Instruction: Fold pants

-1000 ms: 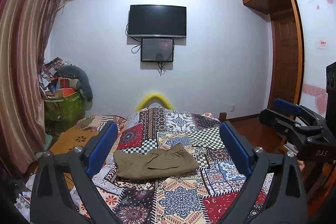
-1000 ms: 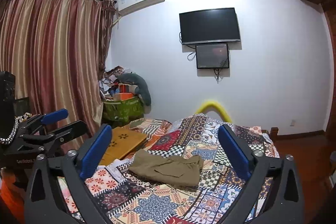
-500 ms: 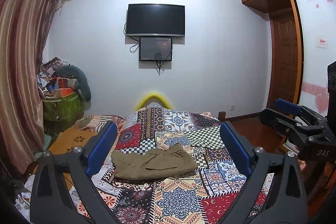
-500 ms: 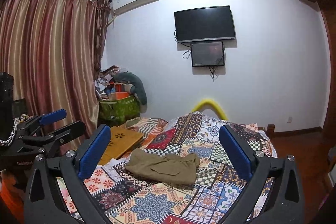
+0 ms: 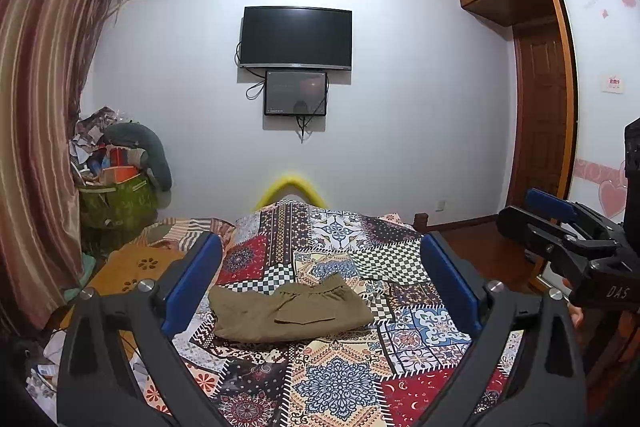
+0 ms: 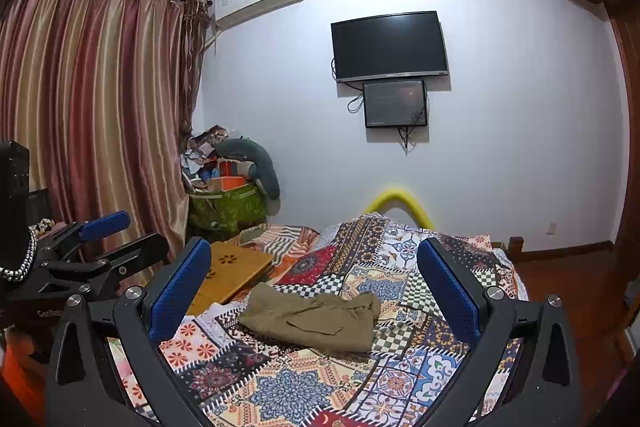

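Left wrist view: the left gripper (image 5: 320, 279) is held raised and level, its two blue-padded fingers (image 5: 193, 283) spread wide with nothing between them, and the olive pants (image 5: 290, 309) are framed in the gap ahead of and below it, well apart from the pads. The pants lie on the patterned bedspread (image 5: 340, 383) as a compact bundle, with the elastic waistband turned up toward the far side and one layer lapped over another, which suggests that the folding is largely or wholly done; whether a further fold is intended cannot be told. In the right wrist view the right gripper (image 6: 314, 285) is likewise seen with its fingers (image 6: 448, 285) parted and empty, and the pants (image 6: 310, 319) are again found ahead of and beneath it, untouched. Each gripper is visible at the edge of the other's view, the right gripper (image 5: 568, 247) off to the right of the left one and the left gripper (image 6: 96, 247) off to the left of the right one, so both are judged to be held clear, side by side, above the near end of the bed. Beyond the pants and to the left of the left gripper a yellow wooden tray (image 6: 236, 269) rests on the bed, clear of the garment.
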Demonstrator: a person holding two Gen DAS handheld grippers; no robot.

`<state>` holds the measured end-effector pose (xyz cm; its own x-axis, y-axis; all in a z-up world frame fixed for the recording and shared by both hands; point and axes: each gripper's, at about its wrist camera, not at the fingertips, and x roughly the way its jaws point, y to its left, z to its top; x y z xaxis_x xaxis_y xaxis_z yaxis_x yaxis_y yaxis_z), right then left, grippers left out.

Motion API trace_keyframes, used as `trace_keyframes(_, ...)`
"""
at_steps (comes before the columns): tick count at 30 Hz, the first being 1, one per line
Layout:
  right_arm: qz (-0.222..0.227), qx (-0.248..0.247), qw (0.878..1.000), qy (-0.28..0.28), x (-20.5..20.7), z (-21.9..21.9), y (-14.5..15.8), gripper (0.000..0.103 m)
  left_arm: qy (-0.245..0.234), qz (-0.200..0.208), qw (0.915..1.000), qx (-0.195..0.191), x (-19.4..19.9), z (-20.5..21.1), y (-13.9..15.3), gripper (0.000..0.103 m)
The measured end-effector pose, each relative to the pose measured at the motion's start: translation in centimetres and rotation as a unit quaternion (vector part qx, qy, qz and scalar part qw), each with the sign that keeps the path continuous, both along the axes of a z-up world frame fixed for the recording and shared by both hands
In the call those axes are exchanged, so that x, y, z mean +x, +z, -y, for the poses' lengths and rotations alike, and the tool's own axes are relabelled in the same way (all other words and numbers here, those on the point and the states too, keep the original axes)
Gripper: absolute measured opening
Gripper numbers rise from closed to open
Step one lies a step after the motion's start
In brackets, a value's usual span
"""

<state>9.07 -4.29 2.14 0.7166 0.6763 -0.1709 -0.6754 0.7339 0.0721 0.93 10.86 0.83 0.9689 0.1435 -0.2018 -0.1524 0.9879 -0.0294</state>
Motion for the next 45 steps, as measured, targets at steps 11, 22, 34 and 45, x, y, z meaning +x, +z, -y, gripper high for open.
trace_keyframes(11, 0.001, 0.001, 1.000, 0.000, 0.02, 0.01, 0.07, 0.102, -0.004, 0.001, 1.0000, 0.001, -0.05, 0.17, 0.03, 0.101)
trace_keyframes(22, 0.002, 0.001, 1.000, 0.000, 0.02, 0.04, 0.29, 0.102, -0.005, 0.003, 1.0000, 0.001, -0.11, 0.28, -0.01, 0.101)
trace_keyframes(34, 0.002, 0.001, 1.000, 0.000, -0.04, -0.03, 0.43, 0.102, -0.006, 0.003, 1.0000, 0.000, -0.17, 0.21, 0.03, 0.101)
trace_keyframes(45, 0.002, 0.001, 1.000, 0.000, -0.06, -0.04, 0.36, 0.102, -0.014, 0.000, 0.9999, -0.004, -0.09, 0.62, 0.49, 0.102)
